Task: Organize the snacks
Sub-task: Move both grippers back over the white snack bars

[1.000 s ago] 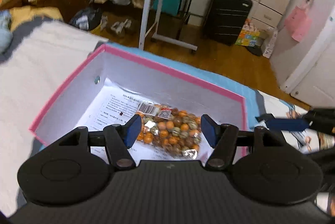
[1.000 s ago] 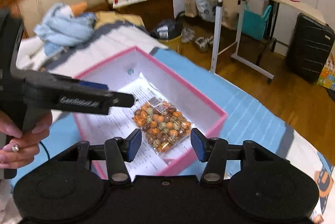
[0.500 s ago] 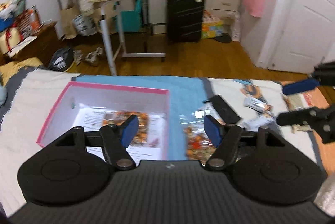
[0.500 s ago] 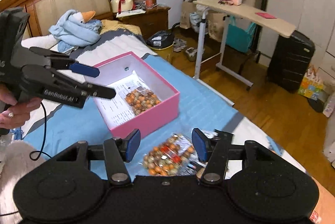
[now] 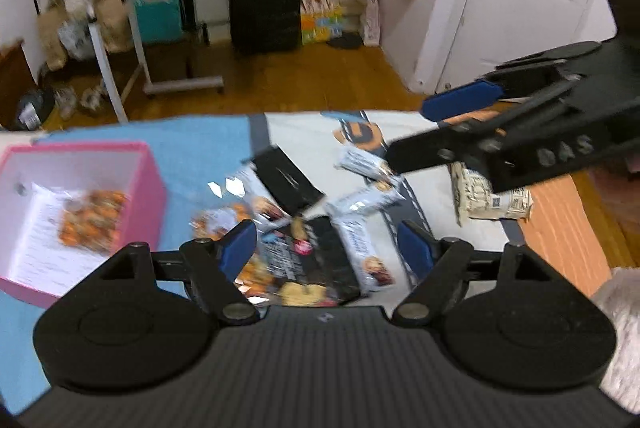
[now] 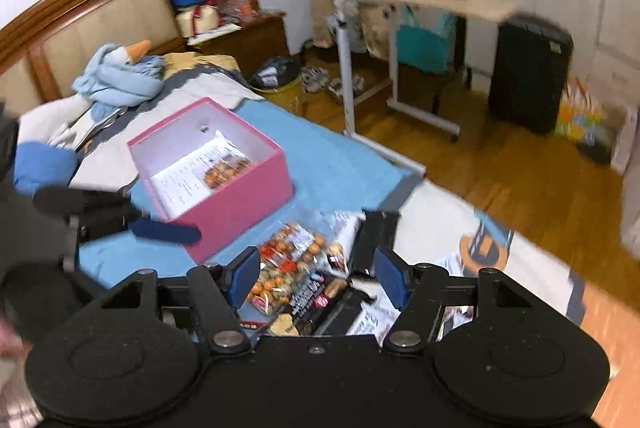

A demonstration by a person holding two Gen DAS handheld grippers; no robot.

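Two grippers: both are over the bed, both spread wide with nothing between the pads.
Left gripper [image 5: 327, 248]: jaws apart, hanging above the pile of loose snacks; seen from the right wrist view it juts in at the left edge, beside the box.
Right gripper [image 6: 315, 278]: jaws apart too, empty, poised over the same pile; in the left wrist view it reaches in from the right, above the far packets.
Pink box [image 6: 240, 202]: sits on the blue sheet [image 6: 340, 168], left of the pile, lid off, a printed paper [image 6: 188, 174] lining its floor.
Snack bag in box [image 5: 90, 218]: one clear bag of orange and brown pieces lies on that paper, inside the box.
Loose snack pile: a second bag of orange pieces [image 6: 288, 264], a dark wrapper [image 5: 308, 268], a black packet [image 5: 286, 180] and white bars [image 5: 366, 198] lie overlapping on the bedcover, just outside the box.
Pale packet [image 5: 492, 198]: lies apart from the pile, to the right, near the orange edge of the bedcover.
Focus: both views are motion-blurred, so wrapper print is unreadable.
Room: rolling desk [image 6: 416, 0] and black suitcase [image 5: 264, 4] stand on the wood floor beyond the bed.
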